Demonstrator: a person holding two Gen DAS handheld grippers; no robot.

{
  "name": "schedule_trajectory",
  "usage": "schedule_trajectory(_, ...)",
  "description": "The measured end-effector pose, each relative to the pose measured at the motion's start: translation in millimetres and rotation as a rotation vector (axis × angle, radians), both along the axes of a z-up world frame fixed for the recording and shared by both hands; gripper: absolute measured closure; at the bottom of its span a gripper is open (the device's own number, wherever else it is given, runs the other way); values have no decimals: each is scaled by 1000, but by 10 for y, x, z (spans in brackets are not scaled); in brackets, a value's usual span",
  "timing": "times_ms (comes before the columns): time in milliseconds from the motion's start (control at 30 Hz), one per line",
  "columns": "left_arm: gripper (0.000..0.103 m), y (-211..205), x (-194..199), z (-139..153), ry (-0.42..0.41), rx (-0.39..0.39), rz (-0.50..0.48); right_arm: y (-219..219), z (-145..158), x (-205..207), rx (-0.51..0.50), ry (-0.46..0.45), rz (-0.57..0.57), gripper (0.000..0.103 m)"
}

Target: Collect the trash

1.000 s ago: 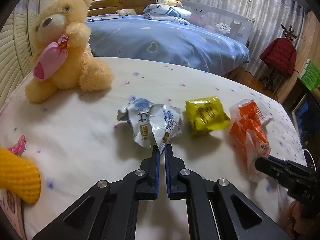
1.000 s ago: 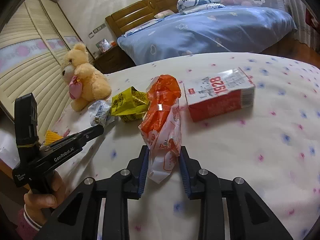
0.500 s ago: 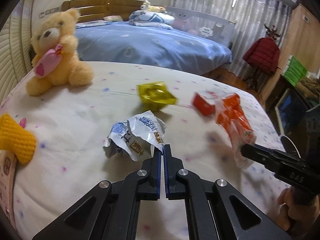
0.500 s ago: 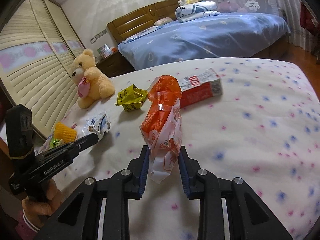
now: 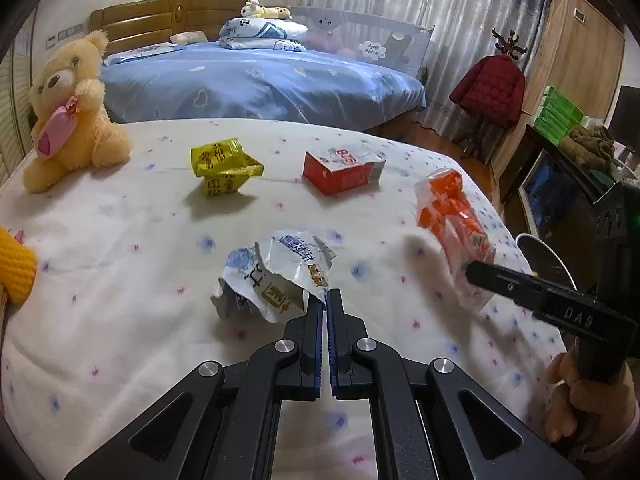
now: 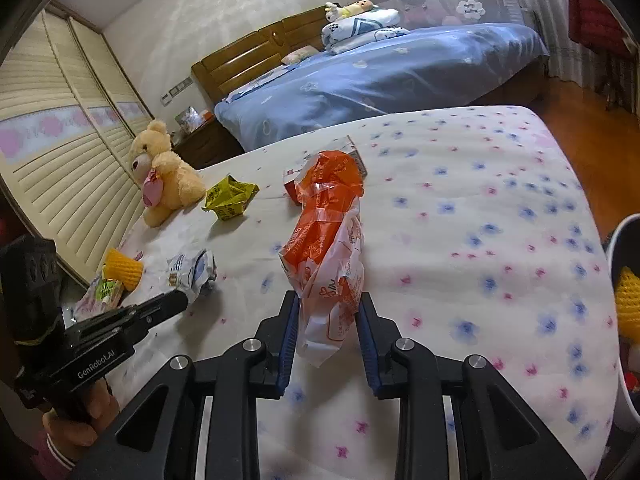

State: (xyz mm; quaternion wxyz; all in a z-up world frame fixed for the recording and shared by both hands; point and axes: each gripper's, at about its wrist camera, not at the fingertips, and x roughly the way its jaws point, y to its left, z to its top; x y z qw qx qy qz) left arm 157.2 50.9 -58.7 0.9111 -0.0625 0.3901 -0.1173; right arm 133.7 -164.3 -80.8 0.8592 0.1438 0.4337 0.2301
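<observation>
My left gripper [image 5: 324, 300] is shut on the corner of a crumpled white and blue wrapper [image 5: 276, 276], held just above the bed; the wrapper also shows in the right wrist view [image 6: 192, 272]. My right gripper [image 6: 328, 312] is shut on an orange and white plastic bag [image 6: 328, 236], lifted off the bed; the bag also shows in the left wrist view [image 5: 454, 220]. A yellow wrapper [image 5: 224, 164] and a red carton [image 5: 342, 166] lie on the flowered bedsheet [image 5: 120, 260] further back.
A white bin [image 6: 624, 320] with a yellow foam net inside stands at the bed's right edge. A teddy bear [image 5: 68, 116] sits at the far left. A yellow foam net [image 6: 122, 270] and a packet lie at the left edge. A blue bed [image 5: 260, 80] is behind.
Both grippers have pulled back and to the right with their loads. The white wrapper and the orange bag have left the yellow wrapper and red carton behind on the bed.
</observation>
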Motion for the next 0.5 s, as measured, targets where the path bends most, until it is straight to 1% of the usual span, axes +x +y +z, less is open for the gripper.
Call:
schedule_trajectory(233, 102, -97, -77, 35, 3, 7, -1, -109, 14, -78, 10, -1, -16, 74)
schedule_trajectory(333, 98, -76, -119, 18, 20, -6, 16, -138, 16, -108, 12, 0, -16, 74)
schedule_trajectory(400, 89, -67, -158, -1, 35, -11, 29, -150, 19, -118, 16, 0, -18, 74)
schedule_trajectory(467, 71, -60, -206, -1, 40, -4, 55, -168, 19, -127, 18, 0, -21, 74)
schedule_trajectory(500, 67, -58, -220, 2, 40, -2, 61, -175, 21, -134, 20, 0, -23, 74)
